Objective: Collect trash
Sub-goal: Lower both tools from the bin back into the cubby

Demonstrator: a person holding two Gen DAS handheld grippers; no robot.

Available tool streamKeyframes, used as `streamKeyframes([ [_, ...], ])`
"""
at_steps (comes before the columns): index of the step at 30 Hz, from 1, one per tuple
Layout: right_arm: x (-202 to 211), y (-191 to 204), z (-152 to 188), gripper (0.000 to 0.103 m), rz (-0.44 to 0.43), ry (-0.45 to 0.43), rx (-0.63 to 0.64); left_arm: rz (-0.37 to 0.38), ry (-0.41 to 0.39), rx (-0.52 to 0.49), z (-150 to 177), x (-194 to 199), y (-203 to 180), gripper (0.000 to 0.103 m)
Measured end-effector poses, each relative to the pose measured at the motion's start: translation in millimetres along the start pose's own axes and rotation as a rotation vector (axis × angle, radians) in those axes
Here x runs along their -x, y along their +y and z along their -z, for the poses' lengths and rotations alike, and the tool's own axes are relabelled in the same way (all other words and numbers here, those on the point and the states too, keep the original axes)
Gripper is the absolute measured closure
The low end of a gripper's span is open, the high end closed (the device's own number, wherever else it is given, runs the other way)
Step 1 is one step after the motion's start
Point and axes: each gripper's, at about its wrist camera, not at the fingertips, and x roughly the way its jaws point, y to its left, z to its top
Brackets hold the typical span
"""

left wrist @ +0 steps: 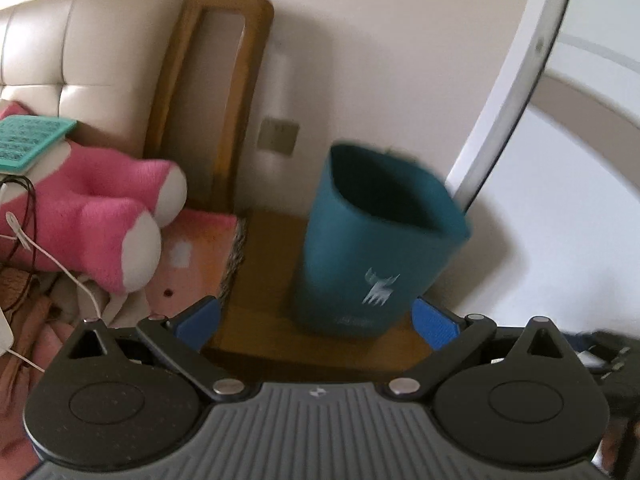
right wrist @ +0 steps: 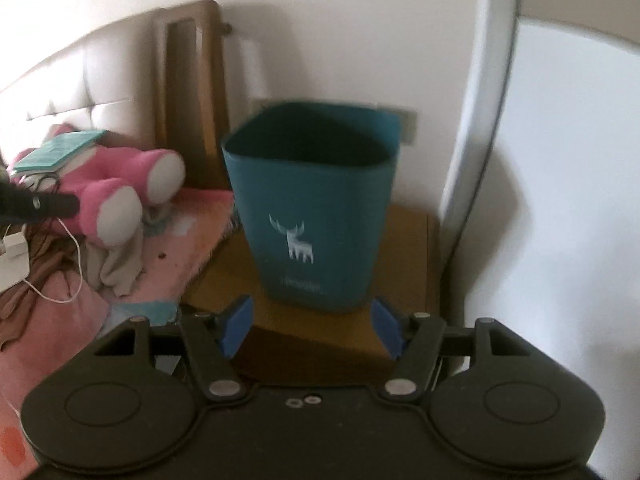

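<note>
A teal waste bin (left wrist: 380,248) with a white deer print stands upright on a wooden nightstand (left wrist: 264,264); what lies inside it is in shadow. My left gripper (left wrist: 316,322) is open wide just in front of the bin's base, its blue pads (left wrist: 198,320) to either side with nothing between them. In the right wrist view the same bin (right wrist: 312,208) stands straight ahead on the nightstand (right wrist: 408,240). My right gripper (right wrist: 314,328) is open below the bin's base and holds nothing. No loose trash shows.
Left of the nightstand is a bed with a pink blanket (right wrist: 188,248), a pink plush toy (left wrist: 108,208), a teal book (left wrist: 28,142) and a white cable (left wrist: 64,268). A wooden frame (left wrist: 216,92) leans on the wall. A white panel (right wrist: 568,200) closes off the right.
</note>
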Motion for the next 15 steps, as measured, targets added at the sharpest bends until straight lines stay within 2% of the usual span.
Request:
streamKeyframes([
  [5, -25.5, 1.7, 35.6, 0.037, 0.066, 0.075, -0.06, -0.062, 0.009, -0.184, 32.9, -33.8, 7.8, 0.0],
  [8, -54.9, -3.0, 63.2, 0.037, 0.068, 0.145, -0.086, -0.067, 0.075, -0.271, 60.4, -64.1, 8.9, 0.0],
  [11, -96.5, -7.6, 95.4, 0.037, 0.051, 0.218, -0.078, -0.047, 0.173, -0.254, 97.4, -99.0, 16.5, 0.0],
  [15, -159.3, -12.4, 146.8, 0.037, 0.036, 0.319, -0.037, -0.082, 0.306, -0.201, 156.7, -156.6, 23.0, 0.0],
])
